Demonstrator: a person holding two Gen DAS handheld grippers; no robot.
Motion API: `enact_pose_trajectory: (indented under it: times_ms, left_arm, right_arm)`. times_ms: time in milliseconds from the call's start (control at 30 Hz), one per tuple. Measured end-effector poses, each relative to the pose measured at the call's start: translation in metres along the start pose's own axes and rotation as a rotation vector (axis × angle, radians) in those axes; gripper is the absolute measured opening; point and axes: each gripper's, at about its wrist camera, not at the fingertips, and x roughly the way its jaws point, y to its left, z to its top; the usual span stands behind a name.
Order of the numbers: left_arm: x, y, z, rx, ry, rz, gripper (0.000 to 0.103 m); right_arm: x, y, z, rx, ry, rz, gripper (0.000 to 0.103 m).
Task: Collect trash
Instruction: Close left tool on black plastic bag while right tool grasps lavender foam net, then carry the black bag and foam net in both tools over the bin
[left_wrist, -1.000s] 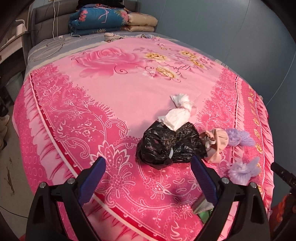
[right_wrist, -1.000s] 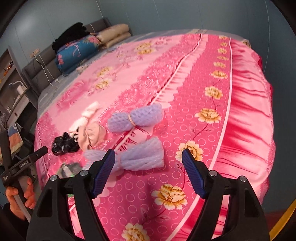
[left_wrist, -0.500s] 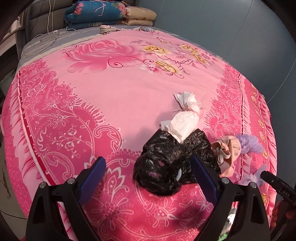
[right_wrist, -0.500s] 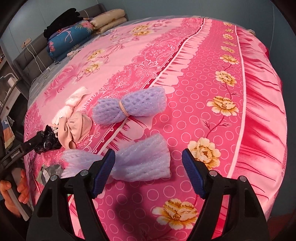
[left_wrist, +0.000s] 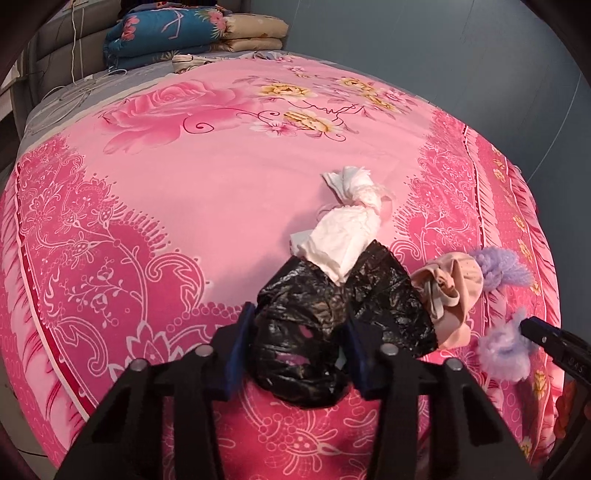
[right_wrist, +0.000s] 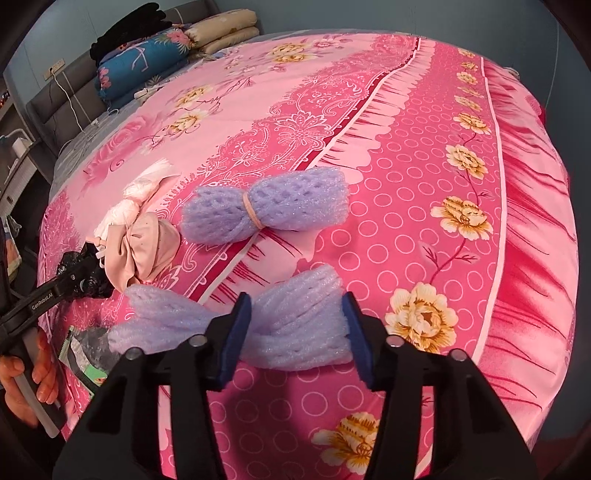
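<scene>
Left tool (left_wrist: 301, 350) has its two blue pads pressed against the sides of the black plastic bag (left_wrist: 306, 343), so it is clamped on this crumpled bag, which lies on the pink flowered bed cover (left_wrist: 184, 192) near the foot of the bed. A second lobe of the same black plastic spreads to the right of the pads. White tissue bundle (left_wrist: 347, 229) lies just behind the bag and touches its top edge. Beside the bag on the right is a beige cloth bundle (left_wrist: 448, 291), touching the black plastic.

Right tool (right_wrist: 297, 332) has its pads closed against the near purple foam net (right_wrist: 295, 332); the pads grip its right half, and the left half sticks out freely to the left. The far purple foam net (right_wrist: 266, 205), tied in the middle with a rubber band, lies apart from it, further up on the cover. From the right wrist view the beige cloth bundle is to the left of both nets, and the left tool is seen at the black bag. Folded quilts (left_wrist: 192, 33) are stacked at the head of the bed.
</scene>
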Motion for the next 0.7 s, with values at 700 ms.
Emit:
enact_pose_trajectory:
  times_ms: [700]
  left_arm:
    - [-0.027, 0.001, -0.010, -0.016, 0.002, -0.033, 0.029]
  right_arm:
    - [-0.049, 0.006, 0.001, -0.018, -0.078, 0.066, 0.007]
